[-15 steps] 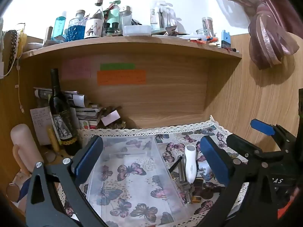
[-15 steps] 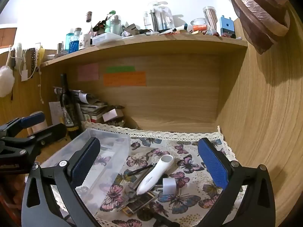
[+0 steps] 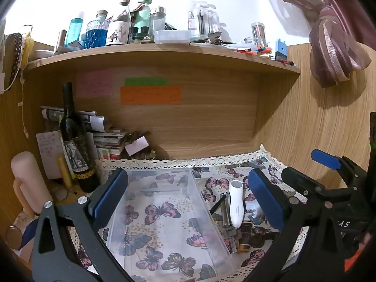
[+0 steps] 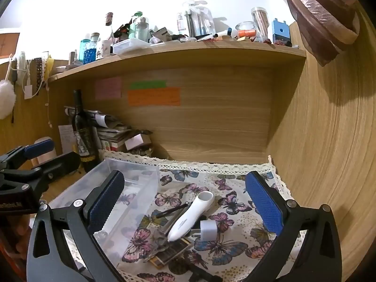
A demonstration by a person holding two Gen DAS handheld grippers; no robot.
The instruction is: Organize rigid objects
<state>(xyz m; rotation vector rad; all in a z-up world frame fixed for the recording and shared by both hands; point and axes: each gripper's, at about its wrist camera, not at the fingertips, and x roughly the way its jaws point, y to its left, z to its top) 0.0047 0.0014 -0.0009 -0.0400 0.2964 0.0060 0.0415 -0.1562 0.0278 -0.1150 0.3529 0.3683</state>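
Because the left tongs (image 3: 188,197) hang spread and empty over the clear plastic bin (image 3: 164,213), a careless swing could knock the wine bottle (image 3: 75,138) just beside it. From the right wrist, the right tongs (image 4: 185,202) gape empty above the white handheld device (image 4: 190,218), piled on keys and a plug; pinching there risks scattering them, with the wooden side wall (image 4: 329,152) close on the right.

Both wrist cameras look slightly downward from close above the butterfly cloth (image 3: 237,171) toward the wooden alcove, sharing the clear bin (image 4: 131,176) and white device (image 4: 190,216).
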